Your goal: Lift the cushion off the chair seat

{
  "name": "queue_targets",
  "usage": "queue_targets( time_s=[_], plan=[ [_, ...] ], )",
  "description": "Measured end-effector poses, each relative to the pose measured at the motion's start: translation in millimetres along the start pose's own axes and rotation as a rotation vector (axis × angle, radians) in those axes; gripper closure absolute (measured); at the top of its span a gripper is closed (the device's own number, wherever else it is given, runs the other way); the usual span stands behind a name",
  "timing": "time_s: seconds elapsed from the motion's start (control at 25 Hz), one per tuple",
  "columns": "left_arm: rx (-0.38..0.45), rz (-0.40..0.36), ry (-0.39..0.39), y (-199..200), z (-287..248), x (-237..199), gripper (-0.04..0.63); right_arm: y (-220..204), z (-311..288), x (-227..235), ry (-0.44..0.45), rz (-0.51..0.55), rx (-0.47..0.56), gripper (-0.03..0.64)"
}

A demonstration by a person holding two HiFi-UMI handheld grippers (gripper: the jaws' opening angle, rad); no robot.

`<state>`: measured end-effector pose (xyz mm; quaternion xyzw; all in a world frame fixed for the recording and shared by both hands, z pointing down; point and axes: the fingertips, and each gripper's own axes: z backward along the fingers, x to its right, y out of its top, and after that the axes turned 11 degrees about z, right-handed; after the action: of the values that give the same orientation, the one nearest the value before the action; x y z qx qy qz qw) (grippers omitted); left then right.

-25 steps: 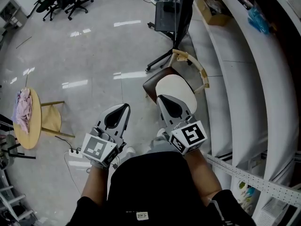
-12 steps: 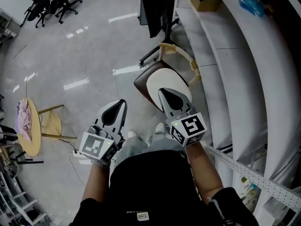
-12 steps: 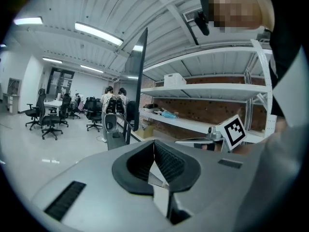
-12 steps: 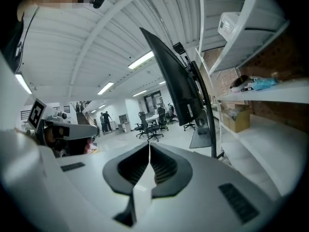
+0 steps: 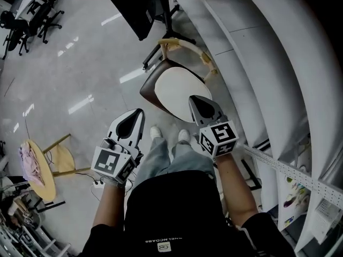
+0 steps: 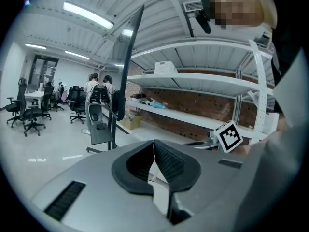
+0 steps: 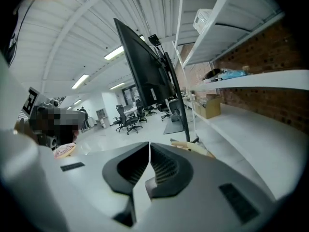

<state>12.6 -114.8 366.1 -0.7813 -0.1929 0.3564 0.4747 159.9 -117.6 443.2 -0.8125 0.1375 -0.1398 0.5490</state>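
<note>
Upper centre of the head view, a cream cushion [image 5: 174, 87] lies on the brown seat of a wooden chair [image 5: 148, 93]; glossy grey floor [image 5: 80, 68] spreads left, white shelving [image 5: 257, 52] curves down the right, office chairs [image 5: 21, 15] stand upper left; both arms reach forward side by side; left tongs [image 5: 136, 116] over bare floor, right tongs [image 5: 195, 101] overlapping the cushion's lower-right edge; both pairs closed tight, gripping nothing.

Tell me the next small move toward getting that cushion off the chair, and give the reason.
Probably open both pairs of jaws, ready to take the near edge of the cream oval cushion. It lies flat on the brown chair seat, while the left gripper and right gripper are both shut and empty, and neither appears to touch it.
</note>
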Motion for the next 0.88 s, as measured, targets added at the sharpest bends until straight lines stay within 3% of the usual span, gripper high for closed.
queue_targets(
  time_s=[0.6, 0.88],
  plan=[
    [-0.168, -0.037, -0.186, -40, -47, -26, 0.58, -113, 2, 40, -0.232, -0.211, -0.163, 0.603],
    [-0.26, -0.061, -0.22, -68, -51, -33, 0.58, -182, 4, 54, -0.319, -0.274, -0.264, 0.603]
  ],
)
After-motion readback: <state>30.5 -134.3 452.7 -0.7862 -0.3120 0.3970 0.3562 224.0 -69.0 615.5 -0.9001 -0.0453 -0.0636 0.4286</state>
